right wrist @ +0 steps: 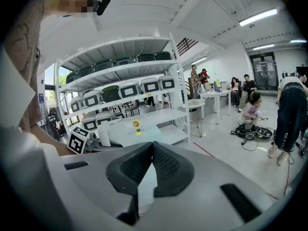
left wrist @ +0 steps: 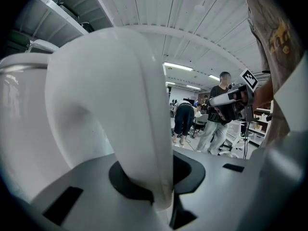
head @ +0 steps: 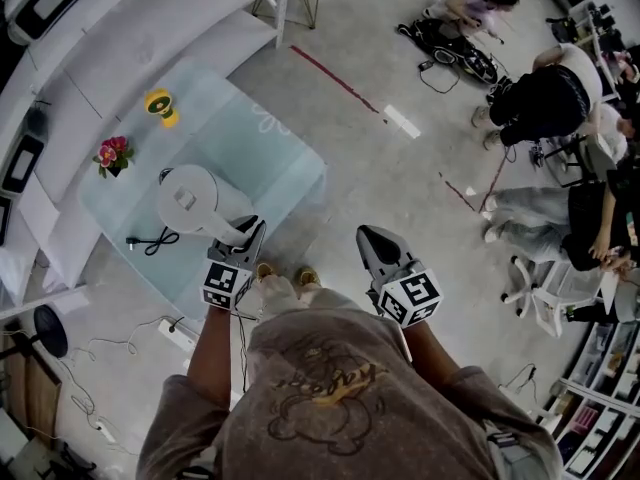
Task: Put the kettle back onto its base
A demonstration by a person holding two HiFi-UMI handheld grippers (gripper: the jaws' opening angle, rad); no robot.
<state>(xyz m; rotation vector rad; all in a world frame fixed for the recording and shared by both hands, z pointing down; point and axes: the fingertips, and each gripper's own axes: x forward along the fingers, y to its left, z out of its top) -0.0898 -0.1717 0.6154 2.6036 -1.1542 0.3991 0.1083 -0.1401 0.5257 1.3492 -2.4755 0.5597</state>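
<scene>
A white kettle [head: 188, 200] stands over the glass table [head: 280, 168], seen from above. My left gripper [head: 250, 231] is shut on its white handle [left wrist: 130, 119], which fills the left gripper view between the jaws [left wrist: 154, 186]. A dark rim [head: 165, 175] peeks out at the kettle's far side, and a black cord [head: 155, 240] trails from under it. I cannot tell whether the kettle touches the base. My right gripper [head: 372, 238] hangs off the table's right side over the floor. Its tips [right wrist: 153, 146] meet with nothing between them. The kettle [right wrist: 103, 134] shows small in the right gripper view.
A yellow toy [head: 160, 105] and a pot of pink flowers [head: 113, 155] stand on the table's far part. White shelves [head: 150, 28] with bins run behind it. A power strip [head: 178, 335] and cables lie on the floor at left. People [head: 545, 98] and chairs are at right.
</scene>
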